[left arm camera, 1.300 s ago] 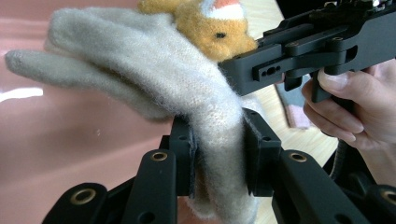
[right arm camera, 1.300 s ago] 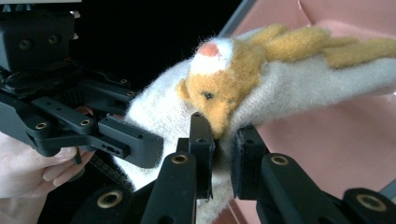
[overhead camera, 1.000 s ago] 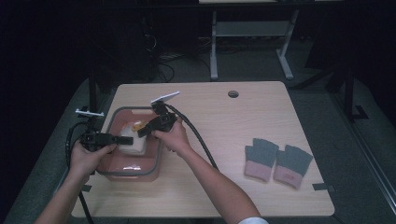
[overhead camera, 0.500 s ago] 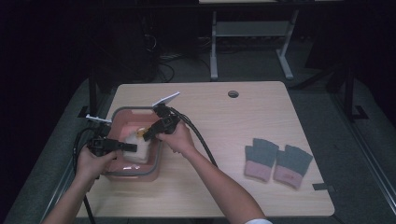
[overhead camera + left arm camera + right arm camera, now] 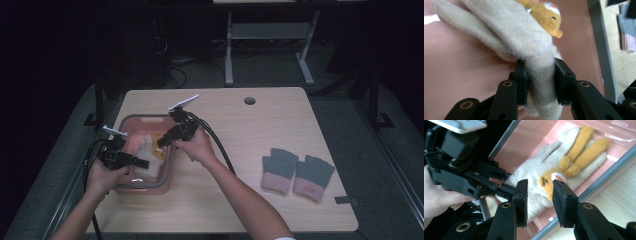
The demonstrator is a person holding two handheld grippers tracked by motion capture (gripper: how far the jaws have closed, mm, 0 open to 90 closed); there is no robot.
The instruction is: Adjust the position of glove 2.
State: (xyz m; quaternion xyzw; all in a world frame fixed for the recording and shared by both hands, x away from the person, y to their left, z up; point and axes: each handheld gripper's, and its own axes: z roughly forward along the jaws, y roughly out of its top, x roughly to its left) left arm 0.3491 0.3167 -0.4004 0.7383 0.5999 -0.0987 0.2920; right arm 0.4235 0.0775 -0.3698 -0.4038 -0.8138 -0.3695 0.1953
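Cream glove gripped in the pink tub, second gripper closing in

The cream glove [image 5: 541,182] with orange fingers lies in the pink tub [image 5: 168,165] at the near left of the table [image 5: 260,130]; seen from the right gripper, its long axis runs from the cuff up to the fingertips, which point at the tub's far wall. The left gripper [image 5: 540,80] is clamped on the cuff end, the wool bunched between its jaws. The right gripper [image 5: 537,195] hovers just above the palm with its jaws apart, holding nothing. The step in hand looks like lifting the glove out; next the right gripper probably needs to drop and pinch the palm. A grey-and-pink pair of gloves [image 5: 295,172] lies well apart at the near right
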